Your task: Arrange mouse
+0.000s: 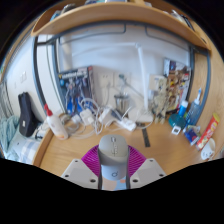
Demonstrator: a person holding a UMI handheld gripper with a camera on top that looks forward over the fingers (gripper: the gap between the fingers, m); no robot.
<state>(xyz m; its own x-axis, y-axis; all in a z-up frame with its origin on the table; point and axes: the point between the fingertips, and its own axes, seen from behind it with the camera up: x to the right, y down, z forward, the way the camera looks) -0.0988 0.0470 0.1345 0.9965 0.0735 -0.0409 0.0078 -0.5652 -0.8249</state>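
Gripper view shows my jaws (114, 170) closed on the mouse (113, 152); I should lower it level onto the bench (75, 150), then release.

Your gripper (115, 170) hangs above a wooden desk (80, 150), its magenta pads (96, 160) pressed against both sides of a grey mouse (114, 157). Beyond the fingers, tangled cables (85, 115) and a white adapter (105, 118) lie by the wall, beneath a wooden shelf (100, 15).
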